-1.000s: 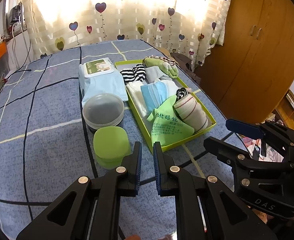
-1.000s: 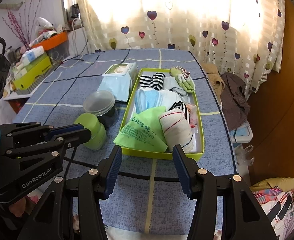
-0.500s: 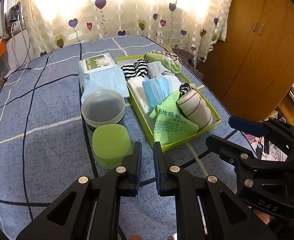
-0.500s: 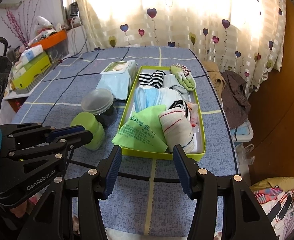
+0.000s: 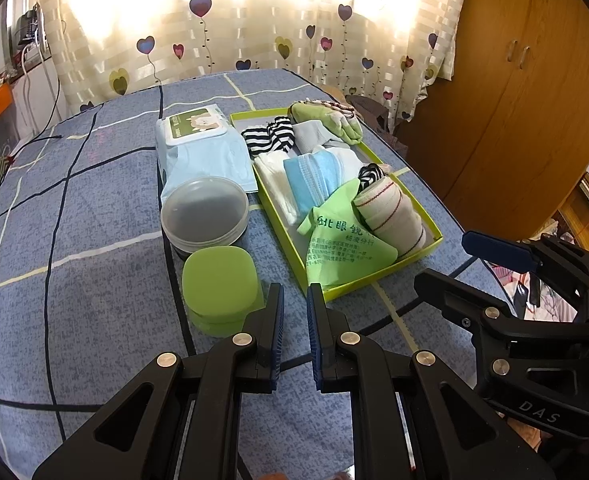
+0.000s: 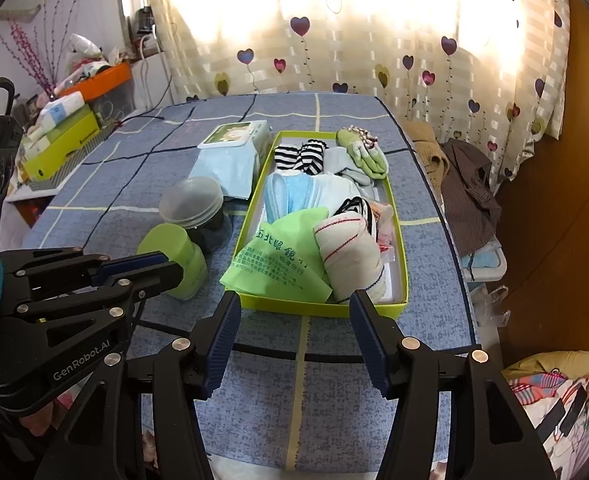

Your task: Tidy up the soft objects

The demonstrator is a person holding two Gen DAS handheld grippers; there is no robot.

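A yellow-green tray (image 5: 378, 276) (image 6: 318, 308) on the blue checked tablecloth holds soft things. In it are a printed green cloth (image 5: 338, 248) (image 6: 278, 264), a rolled cream sock (image 5: 390, 216) (image 6: 350, 256), blue masks (image 5: 310, 180) and striped socks (image 5: 270, 140). My left gripper (image 5: 295, 292) hovers just short of the tray's near left corner. Its jaws are a narrow gap apart with nothing in it. My right gripper (image 6: 295, 300) hangs before the tray's near edge. Its jaws are opening wide, with nothing between them.
Left of the tray stand a green lidded jar (image 5: 218, 280), a clear round tub (image 5: 204, 212) and a wet-wipes pack (image 5: 202, 152). Clothes lie on a chair (image 6: 466, 184) past the table's right edge. A wooden wardrobe (image 5: 514, 100) stands to the right, and a cluttered shelf (image 6: 62, 136) to the left.
The right gripper's jaws have spread a little wider. The left gripper's gap is unchanged, and both hands have stayed where they were.
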